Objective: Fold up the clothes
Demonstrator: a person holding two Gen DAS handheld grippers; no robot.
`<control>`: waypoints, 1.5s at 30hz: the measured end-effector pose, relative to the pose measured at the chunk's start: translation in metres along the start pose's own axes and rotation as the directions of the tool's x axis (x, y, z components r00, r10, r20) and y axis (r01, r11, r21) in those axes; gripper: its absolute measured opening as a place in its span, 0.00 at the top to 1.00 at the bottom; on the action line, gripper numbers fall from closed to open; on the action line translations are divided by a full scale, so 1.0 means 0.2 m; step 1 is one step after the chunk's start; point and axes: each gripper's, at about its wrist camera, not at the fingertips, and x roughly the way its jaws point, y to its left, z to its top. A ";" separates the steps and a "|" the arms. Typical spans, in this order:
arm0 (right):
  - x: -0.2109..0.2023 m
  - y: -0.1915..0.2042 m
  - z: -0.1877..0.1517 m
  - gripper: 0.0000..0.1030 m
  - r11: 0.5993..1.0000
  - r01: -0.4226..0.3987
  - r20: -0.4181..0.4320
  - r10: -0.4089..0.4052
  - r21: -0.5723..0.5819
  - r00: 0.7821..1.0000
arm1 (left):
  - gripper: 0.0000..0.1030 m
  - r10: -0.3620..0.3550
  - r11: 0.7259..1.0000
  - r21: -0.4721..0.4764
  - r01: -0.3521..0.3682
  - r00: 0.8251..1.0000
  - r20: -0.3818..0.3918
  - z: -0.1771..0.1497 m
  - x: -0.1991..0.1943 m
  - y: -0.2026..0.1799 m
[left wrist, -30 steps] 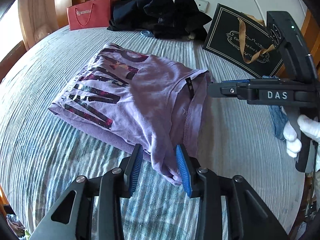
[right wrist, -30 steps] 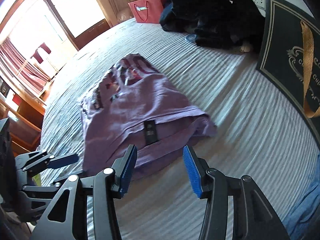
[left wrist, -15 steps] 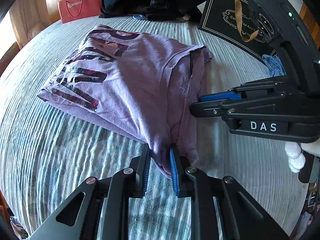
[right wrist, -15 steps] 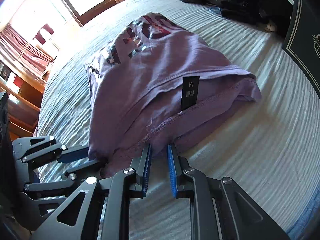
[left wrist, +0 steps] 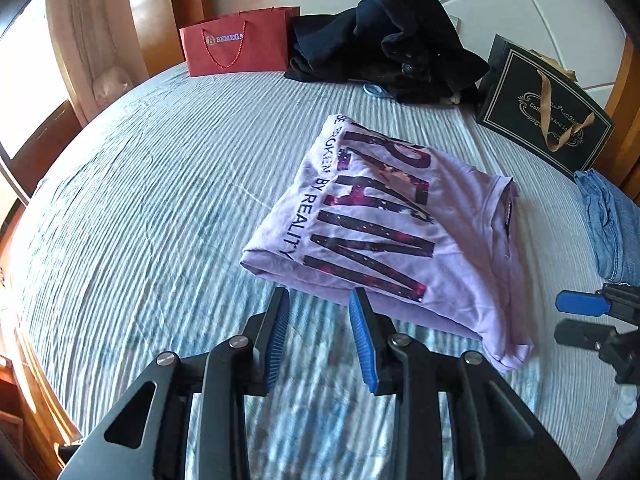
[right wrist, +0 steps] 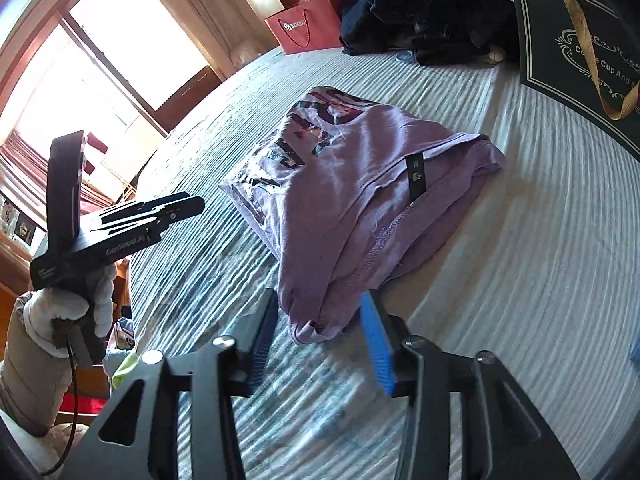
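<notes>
Left tool (left wrist: 320, 336) released, right tool (right wrist: 320, 340) released, folded purple shirt (left wrist: 384, 232) just ahead on bed (left wrist: 140, 200)

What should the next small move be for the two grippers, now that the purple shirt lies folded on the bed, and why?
Probably draw both back from the folded purple printed T-shirt. The left gripper and right gripper are open and hold nothing, and the shirt rests as a compact bundle on the striped bedspread; only one loose corner near the right gripper might want tucking.
</notes>
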 end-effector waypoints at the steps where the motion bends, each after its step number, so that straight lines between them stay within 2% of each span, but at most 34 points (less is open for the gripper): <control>1: 0.03 0.02 -0.01 0.40 1.000 0.012 0.001 -0.012 0.009 1.000 | 0.69 -0.007 1.000 0.022 0.007 1.000 -0.006 0.02 0.03 0.02; 3: 0.09 0.04 -0.02 0.41 0.998 0.046 -0.009 -0.045 0.036 0.999 | 0.69 -0.029 0.996 0.081 0.030 0.999 -0.015 0.06 0.10 0.05; 5: 0.18 0.05 -0.02 0.62 0.993 0.094 -0.031 -0.092 0.077 0.995 | 0.69 -0.063 0.987 0.144 0.068 0.997 -0.035 0.09 0.19 0.07; 6: 0.22 0.06 -0.02 0.80 0.988 0.121 -0.054 -0.117 0.095 0.992 | 0.70 -0.081 0.981 0.173 0.089 0.995 -0.054 0.11 0.24 0.08; 8: 0.25 0.07 -0.01 0.89 0.971 0.209 -0.075 -0.201 0.115 0.977 | 0.99 -0.106 0.965 0.226 0.134 0.985 -0.135 0.11 0.32 0.09; 10: 0.24 0.06 0.00 0.90 0.949 0.263 -0.098 -0.249 0.173 0.964 | 0.98 -0.133 0.943 0.287 0.171 0.980 -0.147 0.10 0.35 0.11; 12: 0.23 0.05 -0.01 0.90 0.920 0.334 -0.129 -0.313 0.206 0.941 | 0.98 -0.156 0.929 0.311 0.203 0.973 -0.170 0.09 0.37 0.13; 17: 0.13 0.02 -0.05 0.89 0.894 0.318 -0.103 -0.300 0.316 0.948 | 0.97 -0.215 0.901 0.329 0.282 0.950 -0.227 0.06 0.39 0.18; 20: 0.02 -0.02 0.02 0.74 0.892 0.296 -0.023 -0.306 0.341 0.952 | 0.94 -0.250 0.907 0.301 0.295 0.952 -0.177 0.13 0.33 0.22; 21: -0.01 -0.06 0.06 0.63 0.892 0.283 0.006 -0.305 0.352 0.952 | 0.91 -0.255 0.912 0.289 0.290 0.955 -0.154 0.18 0.31 0.23; 22: -0.03 -0.09 0.11 0.56 0.892 0.271 0.036 -0.303 0.363 0.952 | 0.84 -0.258 0.917 0.277 0.288 0.956 -0.142 0.24 0.30 0.23; 23: -0.05 -0.13 0.15 0.56 0.890 0.257 0.060 -0.301 0.376 0.952 | 0.80 -0.261 0.919 0.271 0.287 0.957 -0.128 0.30 0.30 0.23; 25: -0.05 -0.21 0.24 0.56 0.882 0.226 0.108 -0.294 0.413 0.950 | 0.79 -0.249 0.921 0.282 0.268 0.963 -0.102 0.42 0.34 0.20; 28: -0.01 -0.31 0.37 0.56 0.857 0.178 0.138 -0.276 0.483 0.951 | 0.79 -0.255 0.917 0.286 0.279 0.960 -0.118 0.62 0.45 0.13; 32: 0.09 -0.38 0.47 0.53 0.822 0.204 0.099 -0.299 0.531 0.949 | 0.79 -0.256 0.903 0.315 0.292 0.955 -0.149 0.75 0.61 0.05; 36: 0.20 -0.41 0.53 0.51 0.804 0.223 0.054 -0.301 0.552 0.952 | 0.79 -0.272 0.867 0.382 0.319 0.946 -0.174 0.77 0.69 -0.07; 37: 0.24 -0.41 0.55 0.56 0.804 0.232 0.037 -0.301 0.548 0.953 | 0.79 -0.276 0.859 0.393 0.328 0.943 -0.184 0.77 0.70 -0.08; 38: 0.29 -0.40 0.57 0.80 0.807 0.260 0.001 -0.307 0.530 0.952 | 0.79 -0.280 0.851 0.404 0.336 0.940 -0.194 0.78 0.71 -0.08; 39: 0.35 -0.40 0.59 1.00 0.811 0.291 -0.039 -0.315 0.508 0.948 | 0.79 -0.269 0.847 0.416 0.332 0.941 -0.204 0.78 0.73 -0.10; 40: 0.38 -0.39 0.60 1.00 0.813 0.337 -0.071 -0.346 0.475 0.935 | 0.79 -0.256 0.843 0.428 0.326 0.943 -0.213 0.78 0.75 -0.12; 41: 0.40 -0.38 0.62 1.00 0.802 0.396 -0.091 -0.400 0.447 0.912 | 0.82 -0.237 0.841 0.445 0.308 0.949 -0.208 0.77 0.76 -0.13; 42: 0.39 -0.39 0.62 1.00 0.774 0.460 -0.106 -0.463 0.435 0.880 | 0.83 -0.217 0.839 0.462 0.288 0.955 -0.201 0.76 0.77 -0.14; 43: 0.37 -0.42 0.62 1.00 0.744 0.494 -0.114 -0.501 0.451 0.858 | 0.83 -0.197 0.836 0.478 0.268 0.961 -0.193 0.76 0.79 -0.14; 44: 0.35 -0.46 0.60 1.00 0.707 0.518 -0.130 -0.527 0.482 0.840 | 0.81 -0.204 0.838 0.473 0.273 0.960 -0.193 0.76 0.78 -0.13; 45: 0.34 -0.51 0.58 1.00 0.682 0.525 -0.147 -0.533 0.509 0.833 | 0.79 -0.215 0.840 0.464 0.283 0.957 -0.194 0.76 0.76 -0.12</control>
